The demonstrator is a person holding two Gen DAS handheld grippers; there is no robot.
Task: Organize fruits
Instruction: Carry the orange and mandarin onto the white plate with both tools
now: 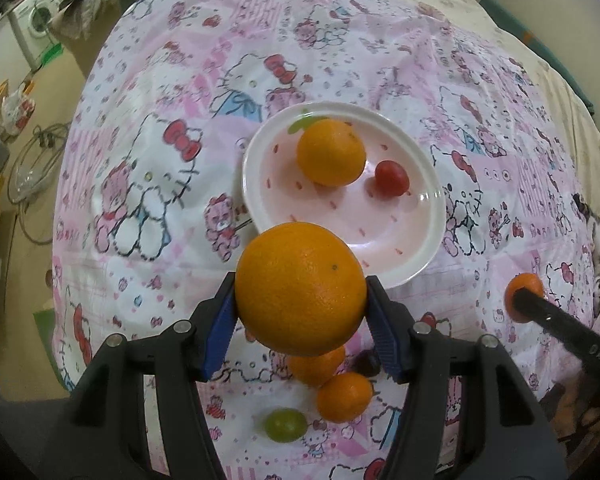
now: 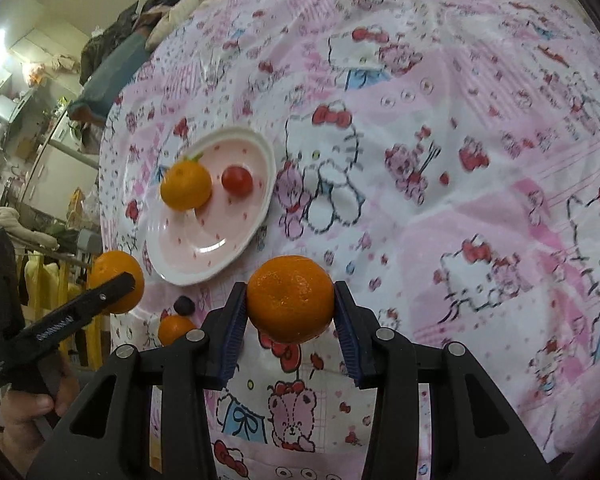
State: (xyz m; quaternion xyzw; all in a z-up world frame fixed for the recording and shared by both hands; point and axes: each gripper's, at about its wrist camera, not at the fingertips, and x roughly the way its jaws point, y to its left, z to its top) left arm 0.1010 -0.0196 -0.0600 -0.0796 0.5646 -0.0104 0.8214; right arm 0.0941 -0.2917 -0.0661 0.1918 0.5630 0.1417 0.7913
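1. Left wrist view: the left gripper [image 1: 301,312] is clamped on a large orange [image 1: 301,288], its blue pads pressed against both sides of the fruit, which is held off the cloth, in front of the near rim of the plate
2. Beyond the orange, a white plate [image 1: 412,148] with small red marks sits on a pink cartoon-print cloth [image 1: 148,184]; on the plate lie a second orange [image 1: 331,152] and, just to its right, a cherry tomato [image 1: 392,178], the two close together
3. Below the held orange, on the cloth, lie a mandarin [image 1: 344,397], another orange fruit [image 1: 316,366] partly hidden above it and apparently touching it, a dark fruit [image 1: 366,362] beside them, and a green grape [image 1: 285,425] to the lower left
4. At the right edge the right gripper's black finger covers part of a small tangerine [image 1: 520,286]
5. Right wrist view: the right gripper [image 2: 290,316] grips that tangerine [image 2: 290,298] between its blue pads, raised above the cloth [image 2: 440,168]
6. To the upper left is the plate [image 2: 204,260], holding the orange [image 2: 186,186] and the tomato [image 2: 237,179] side by side
7. At the left, the left gripper [image 2: 112,288], held in a hand [image 2: 32,412], carries the large orange [image 2: 114,272]; below it on the cloth are a dark fruit [image 2: 183,305] and the mandarin [image 2: 174,329]
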